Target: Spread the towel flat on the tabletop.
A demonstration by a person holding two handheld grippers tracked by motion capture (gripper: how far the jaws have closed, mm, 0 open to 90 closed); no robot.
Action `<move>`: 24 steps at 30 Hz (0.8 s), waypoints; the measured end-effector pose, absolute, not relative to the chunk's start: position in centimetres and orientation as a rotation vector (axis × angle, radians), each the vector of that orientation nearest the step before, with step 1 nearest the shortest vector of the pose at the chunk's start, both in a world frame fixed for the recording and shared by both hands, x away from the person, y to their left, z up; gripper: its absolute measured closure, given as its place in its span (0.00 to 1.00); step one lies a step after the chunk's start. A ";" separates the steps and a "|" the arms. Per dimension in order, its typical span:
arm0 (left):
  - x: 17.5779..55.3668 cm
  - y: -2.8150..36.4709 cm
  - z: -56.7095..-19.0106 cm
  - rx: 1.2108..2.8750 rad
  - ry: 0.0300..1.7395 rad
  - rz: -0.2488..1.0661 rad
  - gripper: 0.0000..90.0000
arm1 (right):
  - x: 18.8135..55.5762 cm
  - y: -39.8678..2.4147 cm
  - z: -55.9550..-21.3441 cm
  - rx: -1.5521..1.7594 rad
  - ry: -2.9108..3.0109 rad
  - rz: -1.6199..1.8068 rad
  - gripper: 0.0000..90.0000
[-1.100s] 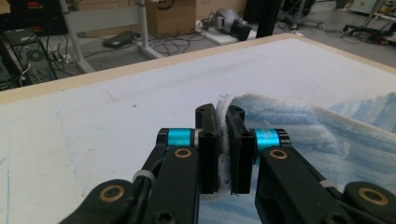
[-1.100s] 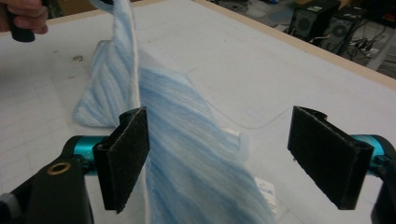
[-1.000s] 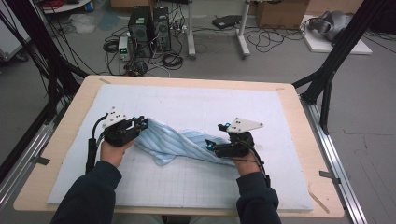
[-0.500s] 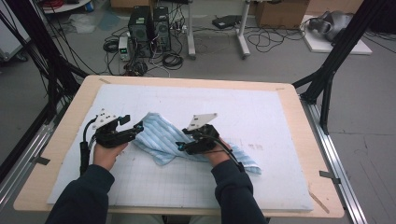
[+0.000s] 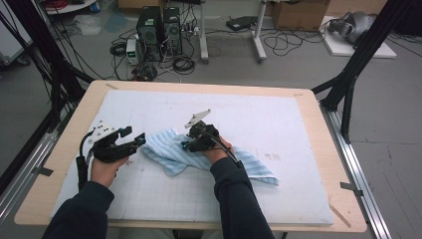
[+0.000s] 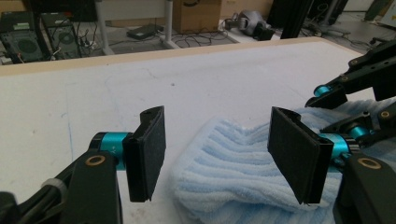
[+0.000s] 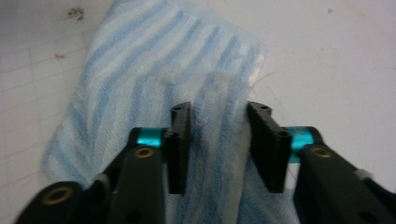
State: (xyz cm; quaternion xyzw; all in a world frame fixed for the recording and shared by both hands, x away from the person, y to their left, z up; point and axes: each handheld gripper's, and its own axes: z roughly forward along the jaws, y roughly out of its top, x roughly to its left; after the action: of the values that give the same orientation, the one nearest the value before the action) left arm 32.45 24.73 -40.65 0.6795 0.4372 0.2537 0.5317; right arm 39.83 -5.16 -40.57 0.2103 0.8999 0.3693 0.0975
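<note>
A light blue striped towel [image 5: 164,152] lies bunched on the white mat [image 5: 278,124], left of centre. My left gripper [image 5: 142,139] sits at the towel's left end. In the left gripper view its jaws [image 6: 219,154] stand wide apart after just opening, and the towel [image 6: 233,182] lies low beyond them, untouched by the pads. My right gripper [image 5: 186,145] rests on the middle of the towel, pointing left. In the right gripper view its jaws [image 7: 217,140] have just been closing, and a raised fold of the towel [image 7: 140,60] fills the gap between both pads.
The mat covers a wooden table [image 5: 318,129] with metal rails along both sides. Black frame posts [image 5: 348,74] rise at the left and right corners. Computer towers [image 5: 159,27] and cables sit on the floor beyond the far edge. In the left gripper view the right gripper [image 6: 364,84] is close by.
The right hand has moved left across the table, bringing the towel's right part over toward the left. The left gripper has opened, let go of the towel's end, and shifted slightly left.
</note>
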 end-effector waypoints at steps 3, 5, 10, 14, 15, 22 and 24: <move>32.3 24.9 -40.7 1.615 1.046 0.604 0.42 | 39.6 -5.3 -40.2 0.571 2.652 1.089 0.94; 32.2 25.0 -40.6 1.612 1.047 0.607 0.42 | 39.5 -5.6 -39.7 0.576 2.607 1.119 0.95; 32.1 25.0 -40.6 1.618 1.043 0.602 0.42 | 40.0 -7.3 -38.8 0.694 2.478 1.107 0.95; 32.1 24.8 -40.7 1.629 1.037 0.599 0.42 | 40.8 -10.1 -38.0 0.841 2.337 1.086 0.95; 32.1 24.8 -40.7 1.629 1.037 0.599 0.42 | 40.8 -10.1 -38.0 0.841 2.337 1.086 0.95; 32.1 24.2 -40.9 1.647 1.018 0.580 0.43 | 41.9 -17.5 -37.8 1.122 2.119 1.007 0.95; 32.1 23.8 -41.0 1.654 1.010 0.568 0.43 | 42.0 -19.0 -37.7 1.169 2.074 0.999 0.95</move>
State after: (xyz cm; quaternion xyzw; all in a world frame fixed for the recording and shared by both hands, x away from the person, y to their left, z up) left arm 32.14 23.84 -41.03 0.6934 0.4233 0.2382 0.5322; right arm 42.00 -19.02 -37.75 0.4352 0.7721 0.3719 0.2759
